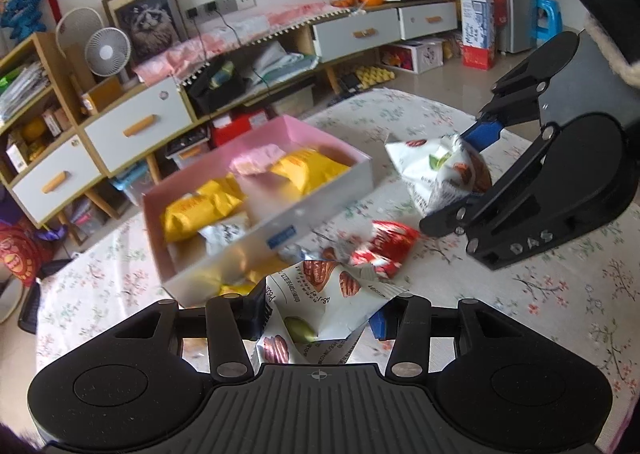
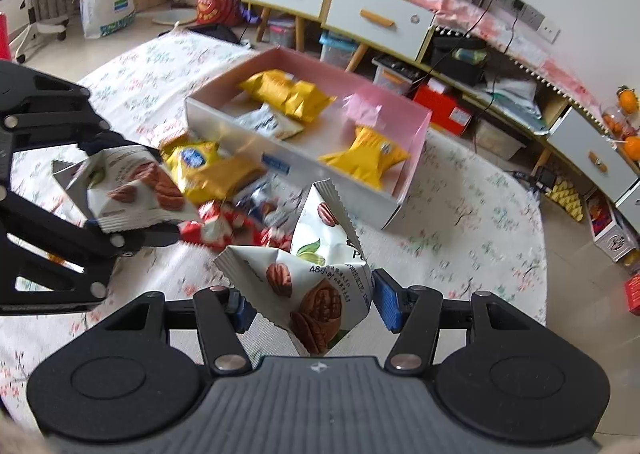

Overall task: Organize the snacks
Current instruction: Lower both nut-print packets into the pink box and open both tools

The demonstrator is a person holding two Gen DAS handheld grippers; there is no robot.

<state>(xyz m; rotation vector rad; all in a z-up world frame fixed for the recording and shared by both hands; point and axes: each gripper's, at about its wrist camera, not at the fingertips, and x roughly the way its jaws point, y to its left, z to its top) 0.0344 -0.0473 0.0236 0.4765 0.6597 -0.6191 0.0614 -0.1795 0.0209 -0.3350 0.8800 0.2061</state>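
Note:
My left gripper (image 1: 318, 320) is shut on a white pecan snack packet (image 1: 320, 310), held above the table. My right gripper (image 2: 315, 308) is shut on a second white pecan packet (image 2: 320, 286). Each shows in the other's view: the right gripper (image 1: 456, 178) with its packet (image 1: 436, 170), the left gripper (image 2: 140, 190) with its packet (image 2: 128, 190). Ahead stands a pink-lined white box (image 1: 332, 190) (image 2: 224, 130) holding yellow packets (image 1: 308, 170) (image 2: 288, 94) and a small white one. Red packets (image 1: 384, 246) (image 2: 216, 226) and yellow ones (image 2: 212, 170) lie loose beside the box.
The table carries a floral cloth (image 1: 540, 294) (image 2: 460, 238). Past its far edge runs a low cabinet with white drawers (image 1: 136, 126) (image 2: 376, 18), a small fan (image 1: 107, 51) and clutter on the floor.

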